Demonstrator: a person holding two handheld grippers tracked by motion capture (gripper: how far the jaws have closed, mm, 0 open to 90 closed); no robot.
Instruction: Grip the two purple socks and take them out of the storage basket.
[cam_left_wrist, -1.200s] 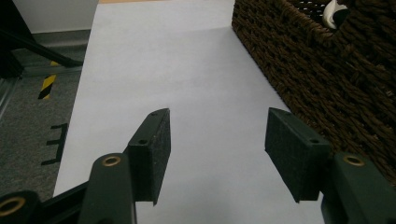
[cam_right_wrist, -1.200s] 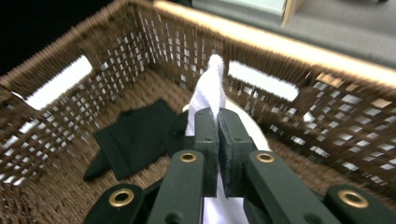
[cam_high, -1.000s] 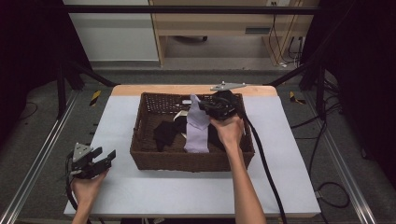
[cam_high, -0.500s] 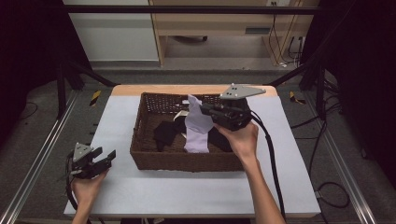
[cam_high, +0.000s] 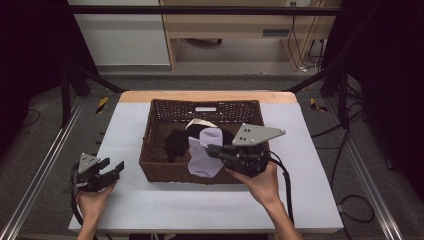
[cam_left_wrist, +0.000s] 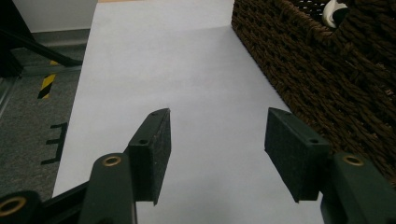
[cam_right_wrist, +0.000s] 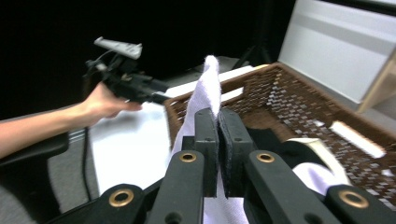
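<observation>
- The right gripper (cam_high: 216, 149), jaws clamped on a pale lilac fabric sock (cam_high: 204, 159), has pulled back toward frame bottom, lifting it above the brown woven wicker basket (cam_high: 150, 131).
- The left gripper (cam_high: 114, 168), lower left, stays open and empty.

pale lavender sock (cam_high: 204, 159) is pinched in the right gripper (cam_high: 214, 149) and hangs over the wicker basket's (cam_high: 150, 131) front edge, limp, toe end drooping down. black cloth (cam_high: 175, 141) and a cream piece (cam_high: 199, 122) lie inside the basket near its middle
</observation>
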